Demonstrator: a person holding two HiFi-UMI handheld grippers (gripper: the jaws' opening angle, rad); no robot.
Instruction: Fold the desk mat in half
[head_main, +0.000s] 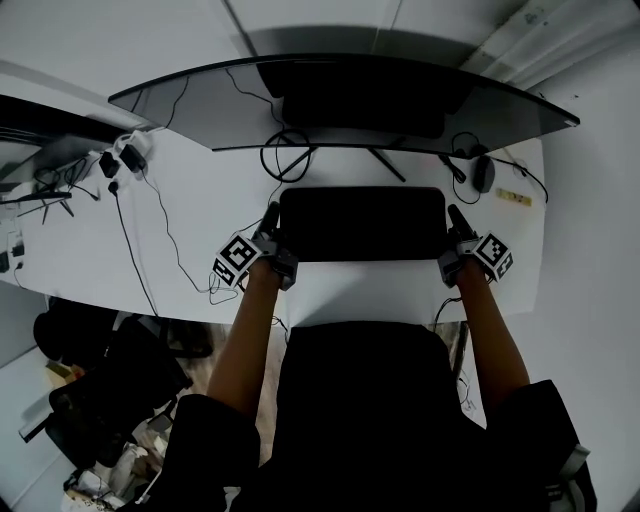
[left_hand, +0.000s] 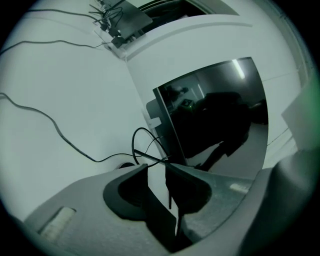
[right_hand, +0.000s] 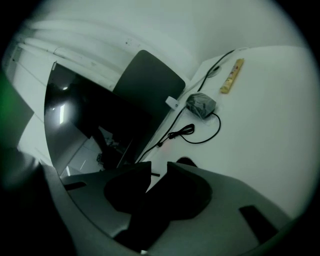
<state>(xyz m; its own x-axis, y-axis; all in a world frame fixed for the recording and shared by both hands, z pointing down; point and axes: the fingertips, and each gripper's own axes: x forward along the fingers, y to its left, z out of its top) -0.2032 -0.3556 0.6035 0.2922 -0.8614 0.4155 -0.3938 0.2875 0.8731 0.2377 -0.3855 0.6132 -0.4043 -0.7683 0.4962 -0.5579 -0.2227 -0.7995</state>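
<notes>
Head view, looking steeply down: black desk mat (head_main: 362, 223) lying flat at the middle of the white tabletop (head_main: 360, 292), long side running left to right, just near of the wide curved monitor (head_main: 340, 100) standing along the far edge. Cannot tell from here whether doubled over or single. Left hand-held gripper (head_main: 270, 213) just beside the mat's left edge, right hand-held gripper (head_main: 455, 213) just beside its right edge, both pointing far, toward the monitor, each with a marker cube (head_main: 237, 258) on its outer side. Left gripper view: jaws a narrow way apart, white tabletop showing through the gap, nothing pinched between the pads; thin dark strip along the inner face of one jaw, too dim to identify. Right gripper view: the same narrow gap, pale tabletop visible at its far end, deep shadow lower down, no sheet seen clamped. Beyond the left jaws, looped black cables (left_hand: 145, 145) on the tabletop and the dark monitor to the right. Beyond the right jaws, a grey mouse (right_hand: 201, 105) with its coiled lead and, farther right, a small yellow stick (right_hand: 232, 76) near the tabletop's far edge. More leads and plug blocks (head_main: 120, 158) at the far left of the tabletop in the head view.
</notes>
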